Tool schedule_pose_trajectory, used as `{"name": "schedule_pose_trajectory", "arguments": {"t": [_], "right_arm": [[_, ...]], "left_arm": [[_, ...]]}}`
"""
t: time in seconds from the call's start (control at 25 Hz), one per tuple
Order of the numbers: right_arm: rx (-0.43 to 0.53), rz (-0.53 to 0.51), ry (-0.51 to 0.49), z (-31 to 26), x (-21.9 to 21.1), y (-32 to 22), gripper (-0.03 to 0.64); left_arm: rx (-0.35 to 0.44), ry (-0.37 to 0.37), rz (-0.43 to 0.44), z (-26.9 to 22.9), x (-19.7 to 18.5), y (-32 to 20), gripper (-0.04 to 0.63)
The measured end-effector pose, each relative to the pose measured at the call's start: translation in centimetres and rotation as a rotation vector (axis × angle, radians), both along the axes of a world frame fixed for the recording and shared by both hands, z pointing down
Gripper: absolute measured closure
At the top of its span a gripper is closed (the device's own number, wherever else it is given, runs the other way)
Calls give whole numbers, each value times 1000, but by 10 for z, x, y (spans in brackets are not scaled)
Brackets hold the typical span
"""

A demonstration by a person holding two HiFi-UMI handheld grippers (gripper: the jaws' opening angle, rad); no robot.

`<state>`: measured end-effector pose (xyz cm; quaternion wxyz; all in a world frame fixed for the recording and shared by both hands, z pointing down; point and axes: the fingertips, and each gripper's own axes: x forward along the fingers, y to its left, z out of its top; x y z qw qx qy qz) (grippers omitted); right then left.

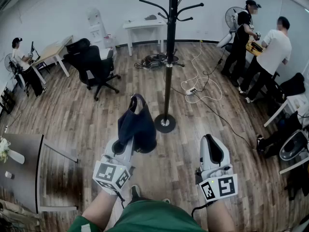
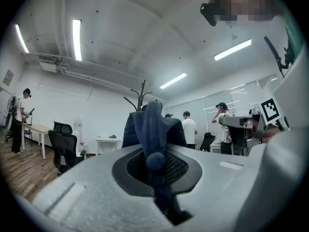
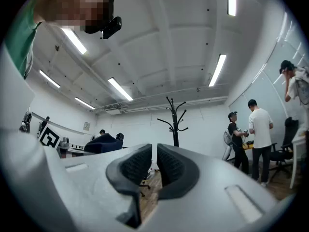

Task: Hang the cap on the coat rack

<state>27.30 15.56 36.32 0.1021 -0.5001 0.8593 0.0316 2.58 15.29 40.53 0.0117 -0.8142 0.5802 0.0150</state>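
Biggest thing to worry about is the coat rack itself. It's a skinny pole on a small round base, standing on the wood floor a little way ahead, and its hooks are up high. Bump the pole while reaching up and I reckon it could wobble or tip.

Next, the white cable looping over the floor just right of the base. Step forward without looking and a foot could snag it.

Then the cap. It's dark blue and sits in front of the person, well short of the rack and below the hooks. It's floppy, so the opening could sag closed and slide off a hook tip instead of dropping over it.

The left tool is pinching the cap on what looks like a thin fold of fabric. A grip that narrow might let it slip or twist on the way up.

The right tool is pressed nearly together with nothing in it, so it's free to steady things, but it could also knock a hook.
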Motion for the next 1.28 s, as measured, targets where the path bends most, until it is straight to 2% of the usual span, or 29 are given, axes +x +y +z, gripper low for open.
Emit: {"name": "schedule_pose_trajectory", "arguments": {"t": [0.16, 0.4, 0.6, 0.8, 1.04, 1.28], "right_arm": [[4, -16, -8, 3, -18, -16, 581], [-35, -8, -20, 16, -58, -44, 581], [-39, 53, -72, 7, -88, -65, 581], [-30, 107, -66, -5, -130, -84, 581], [-29, 175, -39, -9, -177, -101, 581], [-38, 205, 1, -12, -207, -115, 581]], "left_arm": [[9, -11, -18, -1, -20, -3, 575], [-10, -40, -50, 8, -75, -16, 575], [7, -71, -11, 6, -119, -35, 575], [14, -109, 27, 5, -170, -61, 574], [20, -76, 73, 10, -228, -97, 574], [41, -35, 87, 6, -263, -127, 574]]}}
